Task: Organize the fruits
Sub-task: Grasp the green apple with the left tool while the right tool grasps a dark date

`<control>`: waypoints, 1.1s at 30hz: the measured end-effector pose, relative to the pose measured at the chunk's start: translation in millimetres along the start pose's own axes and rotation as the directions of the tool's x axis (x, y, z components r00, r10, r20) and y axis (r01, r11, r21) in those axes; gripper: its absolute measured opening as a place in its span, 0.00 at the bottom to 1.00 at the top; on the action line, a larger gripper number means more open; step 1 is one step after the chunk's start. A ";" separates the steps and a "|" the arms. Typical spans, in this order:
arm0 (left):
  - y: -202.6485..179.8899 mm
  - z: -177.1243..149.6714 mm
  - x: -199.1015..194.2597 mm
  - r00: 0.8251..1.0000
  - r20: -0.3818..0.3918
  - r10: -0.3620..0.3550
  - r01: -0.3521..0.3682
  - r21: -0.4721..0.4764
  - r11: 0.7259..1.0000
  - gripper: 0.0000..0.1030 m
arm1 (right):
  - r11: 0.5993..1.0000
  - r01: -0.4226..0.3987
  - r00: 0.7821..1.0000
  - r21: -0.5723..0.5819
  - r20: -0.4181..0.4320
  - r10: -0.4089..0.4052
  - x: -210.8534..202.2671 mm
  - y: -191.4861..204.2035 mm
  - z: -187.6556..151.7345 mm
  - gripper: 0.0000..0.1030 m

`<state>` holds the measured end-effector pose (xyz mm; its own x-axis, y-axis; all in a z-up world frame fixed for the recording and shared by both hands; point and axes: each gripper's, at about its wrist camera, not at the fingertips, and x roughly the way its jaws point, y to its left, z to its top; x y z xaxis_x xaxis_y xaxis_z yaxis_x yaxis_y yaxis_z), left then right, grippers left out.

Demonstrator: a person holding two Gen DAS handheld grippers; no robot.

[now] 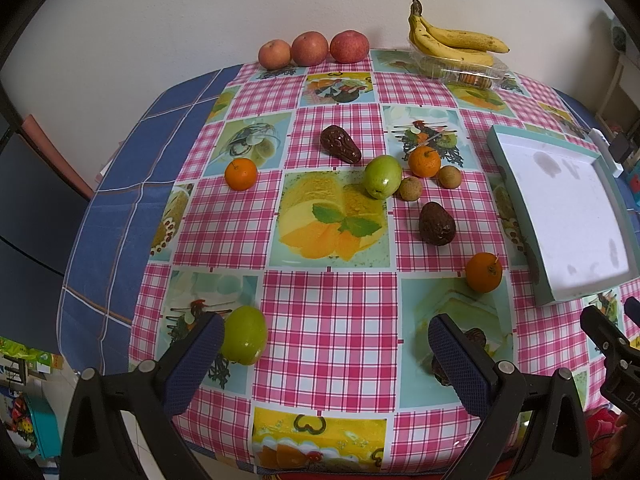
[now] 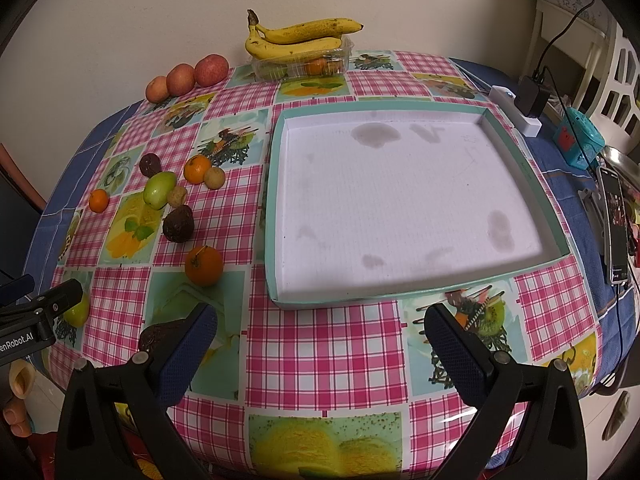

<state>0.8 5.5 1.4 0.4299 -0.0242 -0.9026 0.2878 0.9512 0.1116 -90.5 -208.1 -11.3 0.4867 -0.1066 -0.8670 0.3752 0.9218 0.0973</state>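
Fruit lies scattered on the checked tablecloth: three oranges [image 1: 483, 272], two green fruits [image 1: 382, 177], dark avocados [image 1: 437, 223] and small brown fruits [image 1: 411, 188]. My left gripper [image 1: 328, 360] is open low over the near edge. A green fruit [image 1: 244, 334] sits just outside its left finger, and a dark avocado [image 1: 476, 338] is half hidden behind its right finger. My right gripper [image 2: 320, 354] is open too, in front of the empty teal-rimmed white tray [image 2: 400, 200]. An avocado [image 2: 160, 334] lies by its left finger, an orange [image 2: 204, 265] beyond.
Three apples [image 1: 309, 49] line the back wall. Bananas [image 1: 456, 40] rest on a clear plastic box [image 1: 464, 70]. Right of the tray are a charger [image 2: 528, 100], a teal toy box [image 2: 578, 142] and a phone [image 2: 616, 220]. A dark chair [image 1: 36, 184] stands at the left.
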 end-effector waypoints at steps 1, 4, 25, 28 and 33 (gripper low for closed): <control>0.0 0.0 0.0 1.000 0.000 0.000 0.000 0.000 1.000 1.00 | 1.000 0.000 1.000 0.000 0.000 0.000 0.1 -0.1 0.0 1.00; 0.2 0.1 -0.1 1.000 -0.001 -0.001 0.001 -0.001 1.000 1.00 | 1.000 -0.001 1.000 0.000 -0.002 0.001 -0.7 -0.8 1.7 1.00; 96.0 -5.8 40.9 0.995 -0.093 -0.042 0.012 -0.304 0.953 0.96 | 0.978 -0.181 0.983 -0.102 -0.062 0.175 6.1 62.3 6.2 1.00; 93.1 -7.5 54.9 0.986 -0.149 -0.077 0.029 -0.301 0.953 0.93 | 0.968 -0.205 0.977 -0.145 -0.089 0.194 10.9 79.2 3.2 1.00; 85.5 -10.4 74.8 0.968 -0.231 -0.099 0.025 -0.304 0.952 0.88 | 0.948 -0.235 0.965 -0.215 -0.168 0.201 26.9 101.4 -6.9 1.00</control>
<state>48.7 88.3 -60.9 0.1896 -0.0463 -0.9808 0.0250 0.9988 -0.0423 -44.8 -114.9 -28.1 0.4125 0.1447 -0.8994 0.0716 0.9791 0.1903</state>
